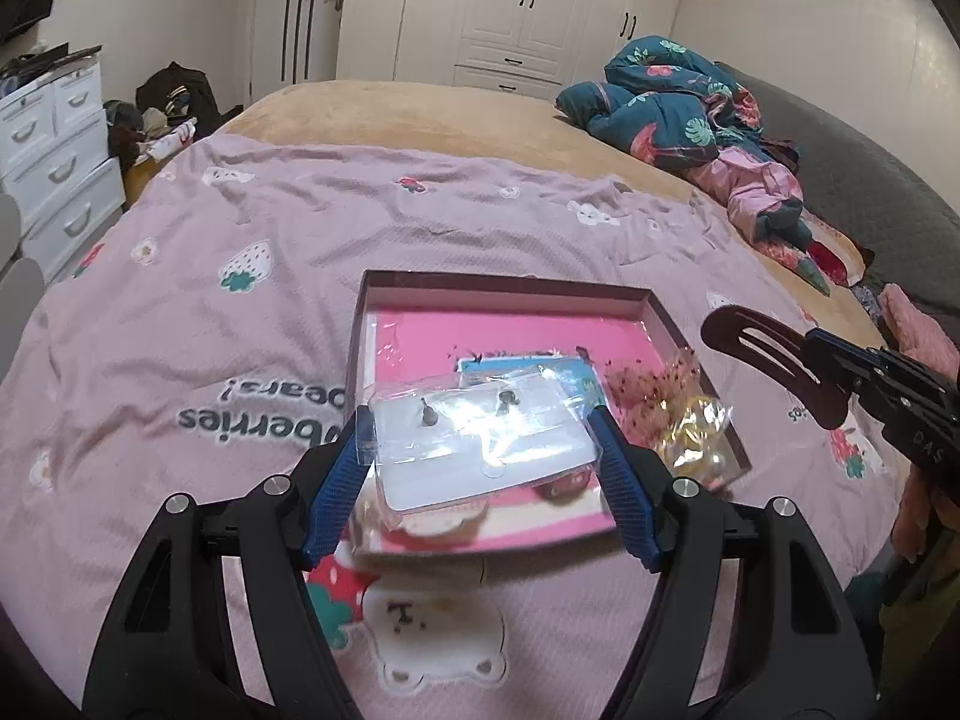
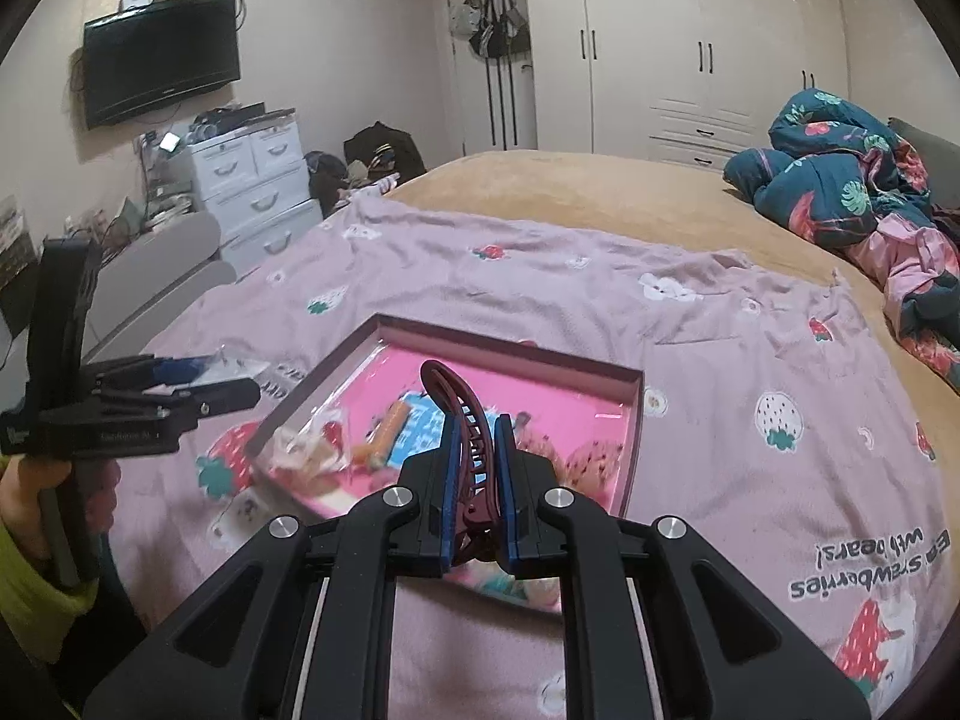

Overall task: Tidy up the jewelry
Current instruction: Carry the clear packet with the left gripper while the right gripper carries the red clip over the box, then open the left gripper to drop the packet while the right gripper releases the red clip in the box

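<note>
Dim, soft indoor light — glare on the wardrobe doors [image 2: 708, 30] (heavy fisheye bending, dark corners) — slightly soft focus.

A bed [image 1: 456, 120] carries a pink blanket [image 1: 180, 312], shallow tray [image 1: 504, 285], and seemingly bundled quilts [image 1: 666, 102].

Pink tray [image 2: 630, 414], dark red hair clip [image 2: 465, 420]; mauve blanket [image 1: 420, 222] printed with strawberries, bears; teal floral quilt [image 1: 666, 102].

Left gripper [image 1: 483, 450]: jaws standing wide, blue pads [image 1: 336, 486] pressing both edges of a clear earring packet [image 1: 480, 450], holding it lifted.
Right gripper [image 2: 474, 480]: jaws drawn narrow, clamping a dark red hair clip [image 2: 465, 438], tip pointing up and forward.
Left hand [image 2: 36, 498]: gripping the handle, green sleeve showing.
</note>
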Action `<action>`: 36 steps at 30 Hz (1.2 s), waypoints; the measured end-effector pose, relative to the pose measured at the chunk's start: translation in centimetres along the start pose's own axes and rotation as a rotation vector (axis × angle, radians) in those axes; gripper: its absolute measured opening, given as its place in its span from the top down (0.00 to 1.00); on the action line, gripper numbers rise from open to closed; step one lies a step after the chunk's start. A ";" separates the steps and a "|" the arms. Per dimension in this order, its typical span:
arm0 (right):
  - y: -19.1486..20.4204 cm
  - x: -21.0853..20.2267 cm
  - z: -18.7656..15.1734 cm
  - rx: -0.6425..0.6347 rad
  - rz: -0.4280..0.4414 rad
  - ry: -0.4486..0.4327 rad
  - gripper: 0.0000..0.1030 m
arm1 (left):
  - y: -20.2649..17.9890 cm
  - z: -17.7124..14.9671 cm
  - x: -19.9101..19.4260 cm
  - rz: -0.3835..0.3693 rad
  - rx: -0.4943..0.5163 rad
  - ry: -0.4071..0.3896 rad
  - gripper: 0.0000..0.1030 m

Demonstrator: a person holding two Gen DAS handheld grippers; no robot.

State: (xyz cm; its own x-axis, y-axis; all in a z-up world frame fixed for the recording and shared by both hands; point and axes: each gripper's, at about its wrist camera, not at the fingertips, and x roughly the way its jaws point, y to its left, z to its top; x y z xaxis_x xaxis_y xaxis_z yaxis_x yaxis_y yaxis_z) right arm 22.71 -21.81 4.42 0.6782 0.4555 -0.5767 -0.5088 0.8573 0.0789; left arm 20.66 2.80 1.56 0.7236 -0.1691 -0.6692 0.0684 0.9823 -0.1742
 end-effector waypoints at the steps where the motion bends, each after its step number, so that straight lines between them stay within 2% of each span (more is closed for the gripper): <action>1: -0.2 0.3 0.1 0.002 -0.004 0.002 0.90 | -0.1 0.1 0.3 -0.002 0.001 0.002 0.38; 15: -2.0 5.3 -0.5 0.036 -0.046 0.082 0.90 | -1.1 -0.3 6.1 -0.019 0.031 0.088 0.38; 24: -1.4 9.2 -3.1 0.043 -0.010 0.198 0.90 | -0.9 -1.9 8.6 -0.008 0.038 0.162 0.38; 28: -1.1 9.4 -3.7 0.046 -0.001 0.212 0.88 | -1.0 -2.2 8.7 0.004 0.052 0.171 0.37; 31: -1.3 8.6 -3.6 0.075 0.008 0.204 0.62 | -1.1 -2.2 8.3 0.009 0.058 0.170 0.31; 33: -1.5 7.2 -3.4 0.087 0.011 0.179 0.58 | -1.2 -2.2 7.9 0.011 0.059 0.166 0.28; 36: -1.9 4.4 -3.1 0.113 0.000 0.116 0.45 | -1.3 -2.2 6.6 0.011 0.058 0.145 0.20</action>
State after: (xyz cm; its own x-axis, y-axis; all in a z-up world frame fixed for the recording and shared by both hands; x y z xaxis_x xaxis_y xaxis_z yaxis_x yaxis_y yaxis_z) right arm 24.98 -22.20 -0.81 0.6088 0.4303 -0.6665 -0.4417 0.8817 0.1658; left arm 23.84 0.19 -4.24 0.6178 -0.1643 -0.7690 0.1037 0.9864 -0.1275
